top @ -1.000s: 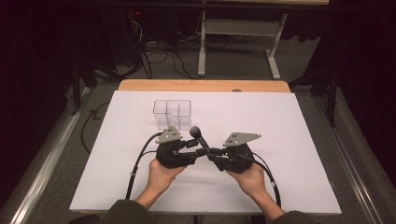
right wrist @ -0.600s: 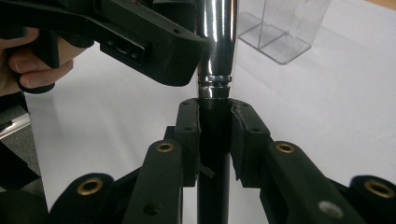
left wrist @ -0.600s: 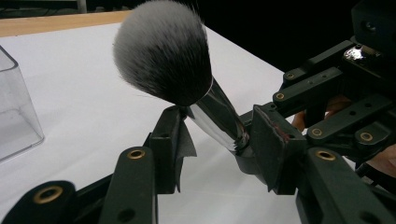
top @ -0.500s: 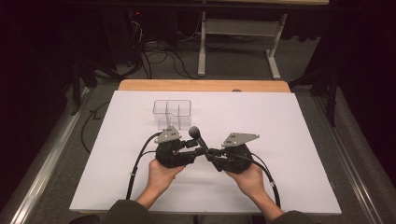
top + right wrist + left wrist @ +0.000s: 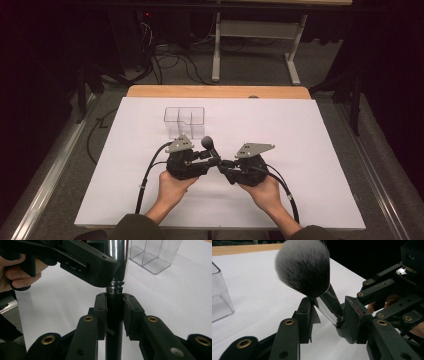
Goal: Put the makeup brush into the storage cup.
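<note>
A clear plastic organizer [image 5: 184,121] with compartments is standing on the white counter [image 5: 310,150], just behind the hands and apart from them. The left hand-held gripper [image 5: 207,161] is lying in the person's left hand [image 5: 172,187], pointing toward the middle of the counter. Its jaws have just been closing, and the shiny silver ferrule of a makeup brush [image 5: 309,277] is sitting between them; in the left gripper view the far jaw is meeting the ferrule's lower end, while a narrow gap is showing beside the near jaw, so the grip is not yet pressing on both sides. The brush is tilting up off the counter between the two tools, its fluffy grey-and-white head [image 5: 207,142] pointing away from the person. The right hand-held gripper [image 5: 226,165], resting in the right hand [image 5: 265,192], is clamping the brush's black handle [image 5: 113,315], both pads pressing its sides.
</note>
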The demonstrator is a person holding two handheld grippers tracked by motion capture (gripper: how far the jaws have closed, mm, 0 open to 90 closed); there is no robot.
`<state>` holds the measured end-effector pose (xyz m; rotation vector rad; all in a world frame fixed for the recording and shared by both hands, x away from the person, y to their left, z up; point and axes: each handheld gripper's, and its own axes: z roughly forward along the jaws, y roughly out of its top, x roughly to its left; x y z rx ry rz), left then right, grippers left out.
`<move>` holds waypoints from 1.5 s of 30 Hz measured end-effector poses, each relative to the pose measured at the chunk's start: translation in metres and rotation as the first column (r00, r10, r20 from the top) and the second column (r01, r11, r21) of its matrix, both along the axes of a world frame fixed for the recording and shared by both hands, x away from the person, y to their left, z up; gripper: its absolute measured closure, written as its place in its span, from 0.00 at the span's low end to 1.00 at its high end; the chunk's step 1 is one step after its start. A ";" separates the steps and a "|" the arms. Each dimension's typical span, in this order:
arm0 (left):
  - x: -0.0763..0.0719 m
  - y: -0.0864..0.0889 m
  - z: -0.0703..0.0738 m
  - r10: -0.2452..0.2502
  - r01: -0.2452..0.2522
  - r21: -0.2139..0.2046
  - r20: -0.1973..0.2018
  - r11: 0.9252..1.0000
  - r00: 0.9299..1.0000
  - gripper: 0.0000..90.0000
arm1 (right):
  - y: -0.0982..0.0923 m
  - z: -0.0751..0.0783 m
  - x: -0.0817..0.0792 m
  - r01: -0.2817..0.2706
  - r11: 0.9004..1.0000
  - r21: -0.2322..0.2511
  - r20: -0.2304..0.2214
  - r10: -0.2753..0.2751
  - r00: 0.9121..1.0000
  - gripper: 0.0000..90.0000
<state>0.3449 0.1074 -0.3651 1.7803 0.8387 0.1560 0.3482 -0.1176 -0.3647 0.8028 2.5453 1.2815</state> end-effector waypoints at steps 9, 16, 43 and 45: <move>0.001 0.000 -0.001 -0.010 0.010 -0.011 -0.013 1.000 1.000 0.68 | 0.003 0.000 -0.001 -0.004 1.000 0.003 0.003 0.004 1.000 0.85; 0.000 0.000 -0.001 -0.019 0.019 -0.004 -0.009 1.000 1.000 0.70 | 0.005 -0.001 0.000 -0.007 1.000 0.002 0.001 0.007 1.000 0.85; 0.001 0.002 0.000 -0.055 0.054 -0.037 -0.031 0.998 0.998 0.77 | 0.008 -0.004 -0.003 -0.018 1.000 -0.014 0.014 0.019 1.000 0.85; 0.000 0.002 0.000 -0.055 0.053 -0.037 -0.031 0.998 0.998 0.77 | 0.008 -0.004 -0.003 -0.019 1.000 -0.012 0.014 0.019 1.000 0.85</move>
